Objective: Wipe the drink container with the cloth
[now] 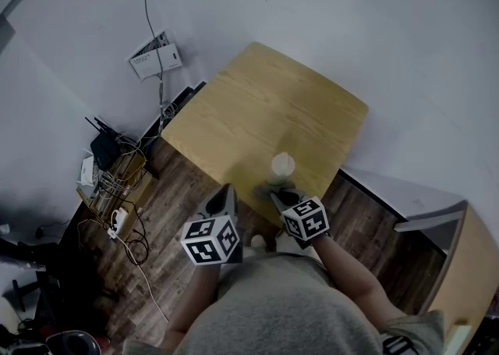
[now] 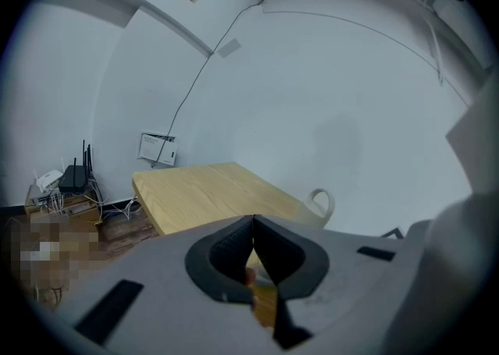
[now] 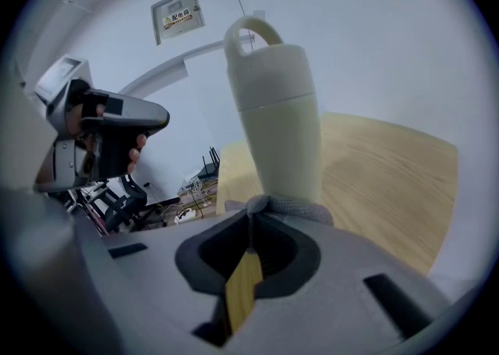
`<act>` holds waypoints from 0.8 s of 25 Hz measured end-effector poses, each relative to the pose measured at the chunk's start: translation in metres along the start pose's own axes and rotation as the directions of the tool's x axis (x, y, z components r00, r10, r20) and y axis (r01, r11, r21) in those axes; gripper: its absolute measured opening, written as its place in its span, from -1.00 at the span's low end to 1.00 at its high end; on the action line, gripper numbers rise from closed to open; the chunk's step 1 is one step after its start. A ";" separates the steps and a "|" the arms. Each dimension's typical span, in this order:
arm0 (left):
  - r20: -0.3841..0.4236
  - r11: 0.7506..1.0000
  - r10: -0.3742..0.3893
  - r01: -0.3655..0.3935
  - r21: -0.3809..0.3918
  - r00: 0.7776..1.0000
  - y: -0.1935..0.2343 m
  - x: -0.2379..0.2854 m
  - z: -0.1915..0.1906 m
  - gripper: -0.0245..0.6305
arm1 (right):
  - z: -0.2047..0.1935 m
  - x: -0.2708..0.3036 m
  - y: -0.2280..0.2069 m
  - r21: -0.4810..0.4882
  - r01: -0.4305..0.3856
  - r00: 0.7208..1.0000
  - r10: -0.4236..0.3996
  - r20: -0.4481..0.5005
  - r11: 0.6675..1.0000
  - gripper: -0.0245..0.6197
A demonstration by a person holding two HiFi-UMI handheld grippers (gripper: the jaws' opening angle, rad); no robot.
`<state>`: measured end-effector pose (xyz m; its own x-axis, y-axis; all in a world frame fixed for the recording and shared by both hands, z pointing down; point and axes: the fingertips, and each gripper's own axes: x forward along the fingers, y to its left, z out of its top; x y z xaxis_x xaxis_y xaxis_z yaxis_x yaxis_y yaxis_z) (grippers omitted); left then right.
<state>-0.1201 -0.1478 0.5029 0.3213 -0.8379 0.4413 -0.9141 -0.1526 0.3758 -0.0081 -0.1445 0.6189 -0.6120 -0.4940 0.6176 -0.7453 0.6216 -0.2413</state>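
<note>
Grey shirt (image 1: pixel 281 307) fills the bottom of the head view, with both grippers just beyond it. The right gripper (image 3: pixel 251 225) has its jaws pinched on a bunched grey cloth (image 3: pixel 292 207). The cloth sits at the foot of the bottle (image 3: pixel 279 111); whether it touches I cannot tell. The cream bottle stands upright with its loop handle on top, close to the near edge of the wooden table (image 1: pixel 257 104). The left gripper (image 2: pixel 253 225) has its jaws pressed together with nothing between them. It is held at that same edge, left of the bottle and apart from it. Tangled cables (image 1: pixel 117 182) lie on the floor to the left.
</note>
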 end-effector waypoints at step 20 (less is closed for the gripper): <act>0.036 0.998 0.050 -0.049 -0.028 0.998 0.023 -0.009 0.012 -0.92 | 0.096 -0.015 0.083 -0.208 -0.176 0.963 0.212 0.168 0.962 -0.90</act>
<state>-0.1467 -0.1502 0.4983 0.2666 -0.8625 0.4301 -0.9212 -0.0969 0.3768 -0.0863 -0.1438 0.5177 -0.7918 -0.4461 0.4171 -0.5546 0.8112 -0.1853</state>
